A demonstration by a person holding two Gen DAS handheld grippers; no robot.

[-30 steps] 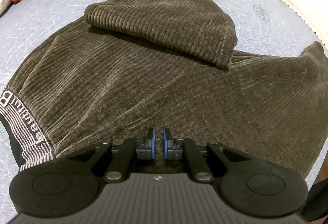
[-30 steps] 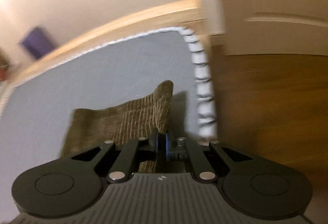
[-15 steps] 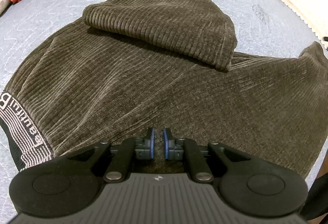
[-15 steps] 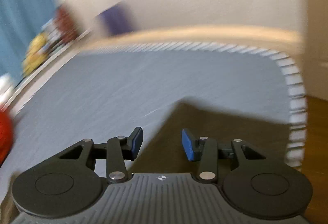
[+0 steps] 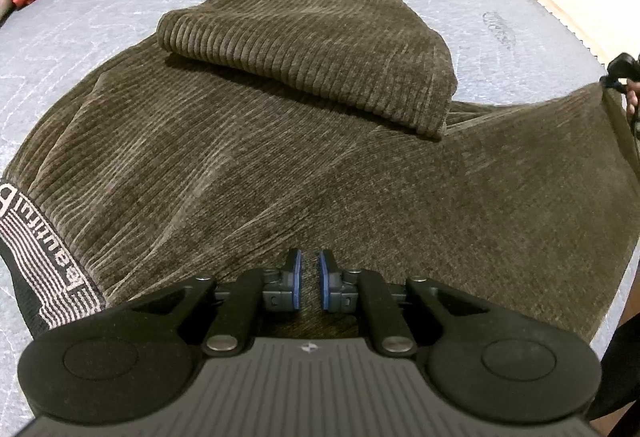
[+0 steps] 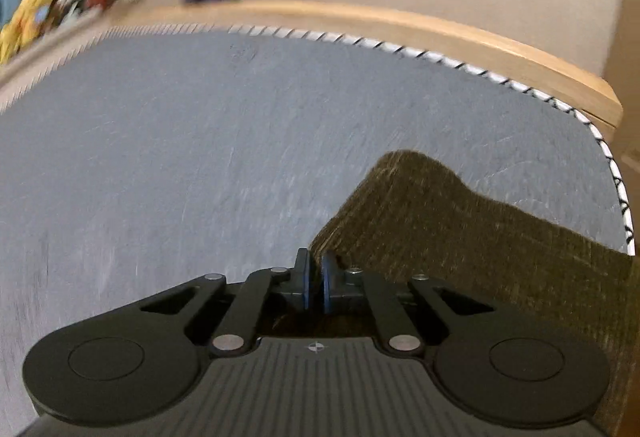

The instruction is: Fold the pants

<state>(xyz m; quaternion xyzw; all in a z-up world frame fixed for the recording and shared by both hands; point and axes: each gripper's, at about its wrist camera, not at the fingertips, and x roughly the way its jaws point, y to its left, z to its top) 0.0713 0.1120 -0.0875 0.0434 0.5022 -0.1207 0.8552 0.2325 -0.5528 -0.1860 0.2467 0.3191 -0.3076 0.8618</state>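
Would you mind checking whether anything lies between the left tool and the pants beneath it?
Nothing visible does: the left tool sits directly over the brown corduroy pants, with only bare fabric ahead of its nearly closed fingers.
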